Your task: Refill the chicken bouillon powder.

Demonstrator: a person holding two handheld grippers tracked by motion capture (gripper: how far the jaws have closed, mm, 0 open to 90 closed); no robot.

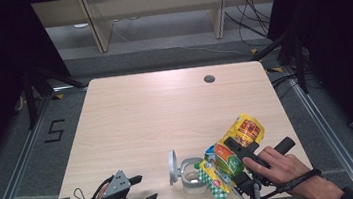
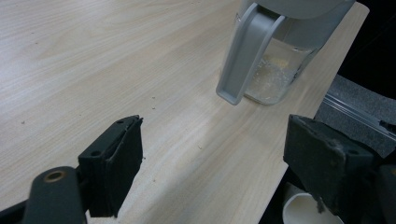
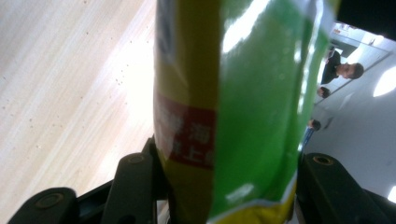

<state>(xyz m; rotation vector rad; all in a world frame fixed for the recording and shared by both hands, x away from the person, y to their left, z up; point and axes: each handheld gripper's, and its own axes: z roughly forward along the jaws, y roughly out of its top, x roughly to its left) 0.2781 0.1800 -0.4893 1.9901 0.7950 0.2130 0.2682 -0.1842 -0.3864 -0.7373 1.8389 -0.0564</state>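
Right now the right hand-held gripper [image 1: 232, 166] clamps the green snack bag [image 3: 243, 107] (tilted) over the jar [image 1: 191, 174].

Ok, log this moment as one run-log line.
right gripper: shut on snack bag, tilted over jar | left gripper: open, empty | jar: lid open

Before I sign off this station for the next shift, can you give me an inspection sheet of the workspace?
Surface: pale wooden table, round hole near far edge.
Job's things: green and yellow snack bag tilted above a clear jar whose grey lid stands open.
Clutter: nothing seen.
Grippers: right gripper clamped on the snack bag; left gripper open, holding nothing, at the near-left table edge.
Cables: black leads on the floor behind.
Surroundings: grey floor, black curtains, a painted 5 left of the table.
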